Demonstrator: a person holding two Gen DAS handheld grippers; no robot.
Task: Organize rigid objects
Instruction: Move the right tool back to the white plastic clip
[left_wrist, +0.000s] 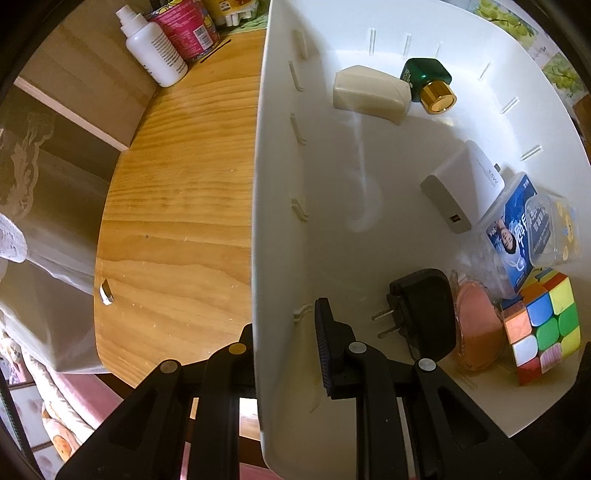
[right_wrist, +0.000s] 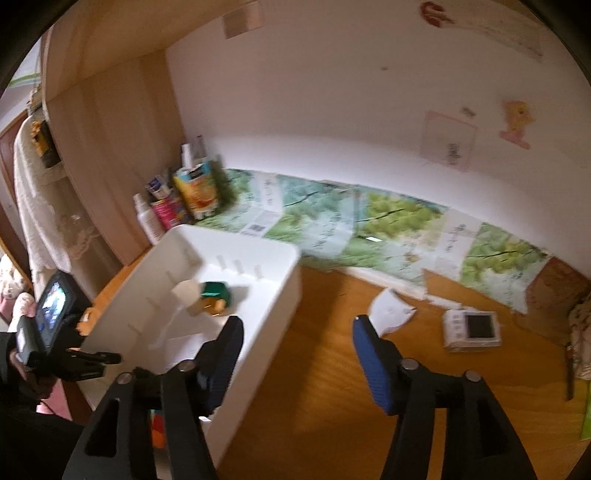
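Left gripper (left_wrist: 286, 343) jaws pinch the white bin (left_wrist: 258, 184) wall, showing a cube (left_wrist: 541, 325) inside; right gripper (right_wrist: 295, 354) jaws, spread and empty, show a small camera (right_wrist: 472, 329) on the counter (right_wrist: 332, 369).

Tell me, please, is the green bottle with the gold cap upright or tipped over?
Tipped over: the green bottle lies on its side on the bin floor.

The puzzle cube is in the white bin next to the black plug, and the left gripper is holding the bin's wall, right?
Not quite. The puzzle cube lies in the white bin beside an orange thing; that separates it from the black plug. The left gripper does clamp the wall, as the left wrist view shows.
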